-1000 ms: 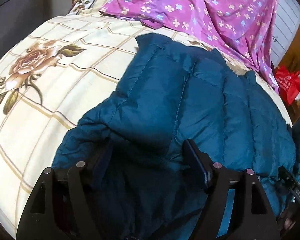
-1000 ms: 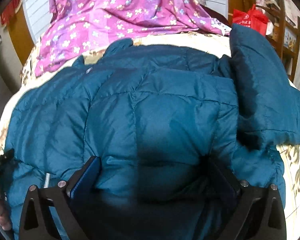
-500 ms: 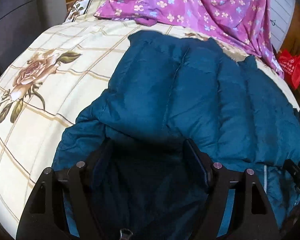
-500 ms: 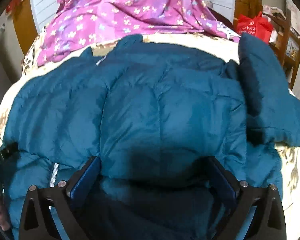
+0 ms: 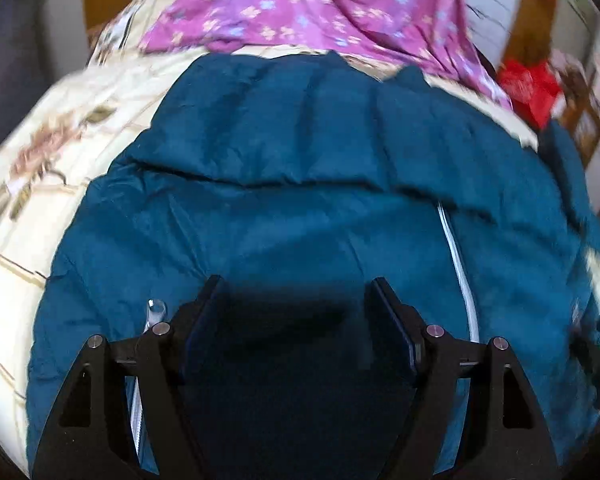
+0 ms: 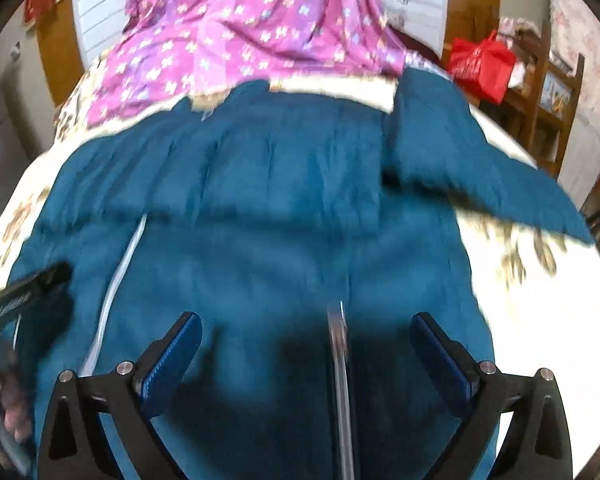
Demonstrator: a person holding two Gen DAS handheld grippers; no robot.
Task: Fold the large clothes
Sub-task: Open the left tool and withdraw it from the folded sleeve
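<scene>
**Jacket half folded on the bed**

Evidently the fold is under way but not finished. The teal puffer jacket (image 5: 300, 216) lies across the middle of the bed (image 5: 60, 152), on its cream rose-print cover, with the purple floral sheet (image 5: 320, 4) heaped toward the bed's far edge. One quilted layer lies doubled over the body, its edge running crosswise in both views, and the pale zipper (image 5: 456, 264) shows along the open front nearer the cameras. A sleeve (image 6: 480, 168) sticks out toward the bed's right edge, unfolded.

The left gripper (image 5: 296, 308) hovers over the near part of the jacket with its jaws apart and nothing visibly pinched between them; dark shadow fills the gap. The right gripper (image 6: 306, 340) likewise has its jaws spread wide, a zipper strip (image 6: 340, 360) running between them but not clamped.

By my reading, the first lengthwise fold is laid down; still to do are tucking the loose sleeve in and doubling the bundle again. Motion blur hides finer detail.
</scene>
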